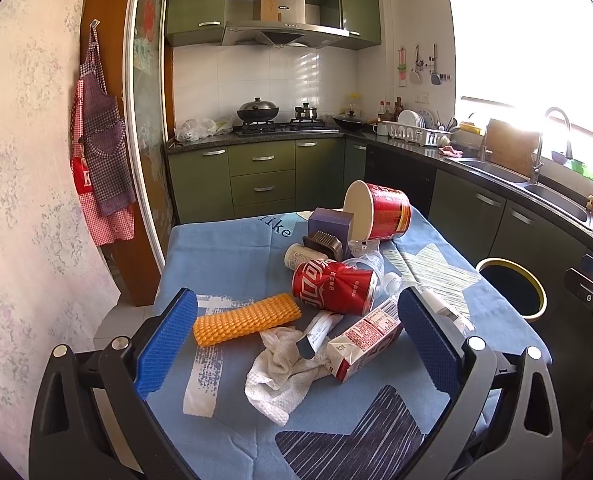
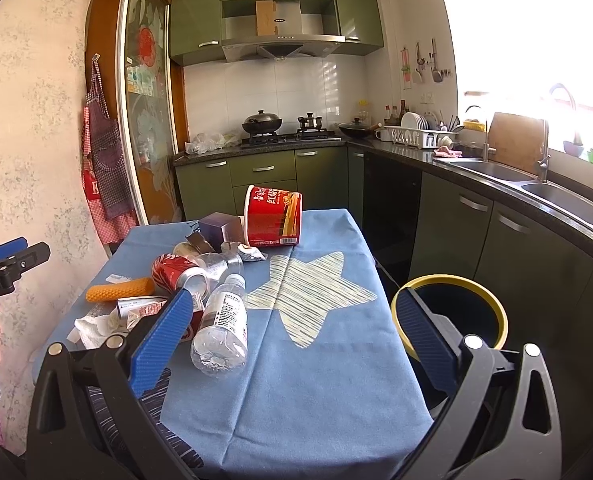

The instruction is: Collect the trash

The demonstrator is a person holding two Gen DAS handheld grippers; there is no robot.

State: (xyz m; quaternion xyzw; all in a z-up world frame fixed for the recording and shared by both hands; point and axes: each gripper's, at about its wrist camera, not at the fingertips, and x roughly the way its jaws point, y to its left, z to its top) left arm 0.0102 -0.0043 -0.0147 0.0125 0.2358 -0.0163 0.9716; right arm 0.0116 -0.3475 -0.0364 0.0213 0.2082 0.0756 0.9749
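Bin (image 2: 450, 312) beside table (image 2: 296, 380), interior dark; noodle cup (image 2: 274, 220) tipped over.

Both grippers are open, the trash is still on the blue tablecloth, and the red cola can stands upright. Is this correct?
Not quite. The red cola can lies on its side among the trash, as the left wrist view shows. Both the left gripper and right gripper are open, and the trash rests on the blue tablecloth.
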